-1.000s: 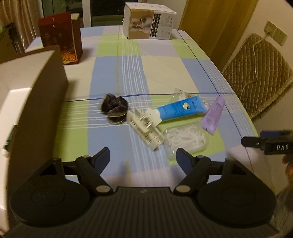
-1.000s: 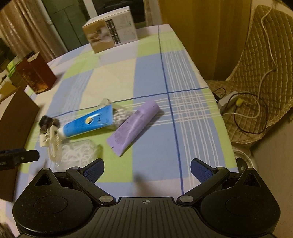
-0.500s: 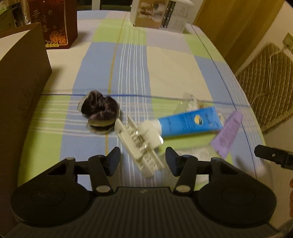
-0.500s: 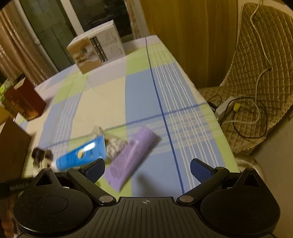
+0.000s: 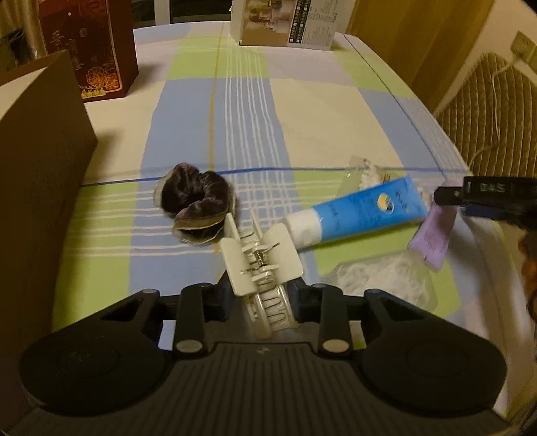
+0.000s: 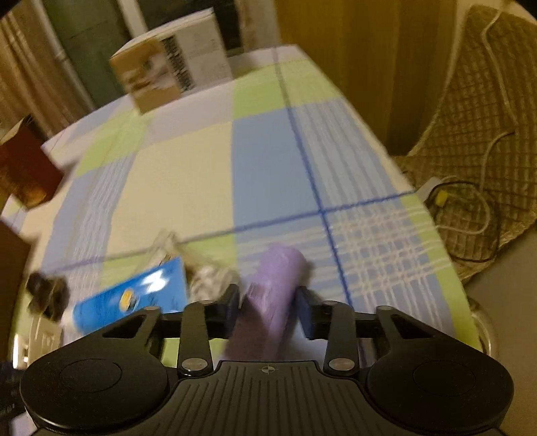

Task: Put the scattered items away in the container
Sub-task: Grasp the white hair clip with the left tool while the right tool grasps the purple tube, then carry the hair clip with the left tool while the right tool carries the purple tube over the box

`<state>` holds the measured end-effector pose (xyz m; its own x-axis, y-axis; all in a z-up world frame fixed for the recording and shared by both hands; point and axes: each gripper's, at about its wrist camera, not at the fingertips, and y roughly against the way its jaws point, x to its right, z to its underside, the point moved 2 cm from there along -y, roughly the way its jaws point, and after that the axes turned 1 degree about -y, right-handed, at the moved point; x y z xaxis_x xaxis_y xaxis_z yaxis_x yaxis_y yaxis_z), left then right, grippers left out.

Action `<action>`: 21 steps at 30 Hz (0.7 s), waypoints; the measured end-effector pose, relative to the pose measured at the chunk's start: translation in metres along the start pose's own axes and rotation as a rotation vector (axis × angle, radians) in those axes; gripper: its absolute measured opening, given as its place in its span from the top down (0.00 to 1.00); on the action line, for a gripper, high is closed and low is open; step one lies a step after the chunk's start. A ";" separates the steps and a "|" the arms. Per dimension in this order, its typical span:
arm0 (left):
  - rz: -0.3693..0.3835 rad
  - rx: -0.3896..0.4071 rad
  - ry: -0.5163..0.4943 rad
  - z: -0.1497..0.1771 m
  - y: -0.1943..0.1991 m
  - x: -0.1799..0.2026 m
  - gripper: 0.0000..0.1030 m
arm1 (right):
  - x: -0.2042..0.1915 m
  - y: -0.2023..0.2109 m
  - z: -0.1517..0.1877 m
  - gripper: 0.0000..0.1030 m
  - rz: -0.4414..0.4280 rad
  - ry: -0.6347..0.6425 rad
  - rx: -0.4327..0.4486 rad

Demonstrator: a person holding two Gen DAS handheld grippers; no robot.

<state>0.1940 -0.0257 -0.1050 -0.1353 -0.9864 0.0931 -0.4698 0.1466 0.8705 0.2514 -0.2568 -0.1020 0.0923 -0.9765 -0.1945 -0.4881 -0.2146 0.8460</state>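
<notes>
My left gripper [image 5: 261, 295] is shut on the near end of a white hair claw clip [image 5: 260, 258] that lies on the checked tablecloth. A dark velvet scrunchie [image 5: 196, 201] lies just beyond it. A blue tube [image 5: 360, 213] lies to the right over a small clear bag [image 5: 360, 174]. My right gripper [image 6: 268, 305] is shut on a purple tube [image 6: 272, 295]; it also shows in the left wrist view [image 5: 433, 238], with a right finger [image 5: 483, 194] above it. The brown container box [image 5: 37, 187] stands at the left.
A clear packet of white strands [image 5: 386, 278] lies by the left gripper. A dark red box [image 5: 90, 50] and a white carton [image 5: 285, 23] stand at the far end. A quilted chair [image 6: 476, 134] with cables stands off the table's right edge.
Both grippers have moved forward and down and have closed. The left one now clamps the hair clip and the right one clamps the purple tube.
</notes>
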 end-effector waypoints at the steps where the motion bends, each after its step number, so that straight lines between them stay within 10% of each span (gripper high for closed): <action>1: -0.003 -0.003 -0.007 0.003 0.002 -0.003 0.75 | 0.000 0.003 0.004 0.68 0.001 0.025 -0.012; 10: 0.014 -0.041 -0.056 0.036 0.025 -0.020 0.75 | -0.011 0.021 0.050 0.67 0.016 0.259 -0.010; 21: 0.038 0.001 -0.022 0.034 0.029 -0.017 0.78 | -0.011 0.044 0.059 0.67 -0.031 0.225 -0.002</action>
<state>0.1527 -0.0017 -0.0977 -0.1721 -0.9783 0.1155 -0.4650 0.1841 0.8660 0.1772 -0.2547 -0.0921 0.2984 -0.9487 -0.1045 -0.4805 -0.2440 0.8424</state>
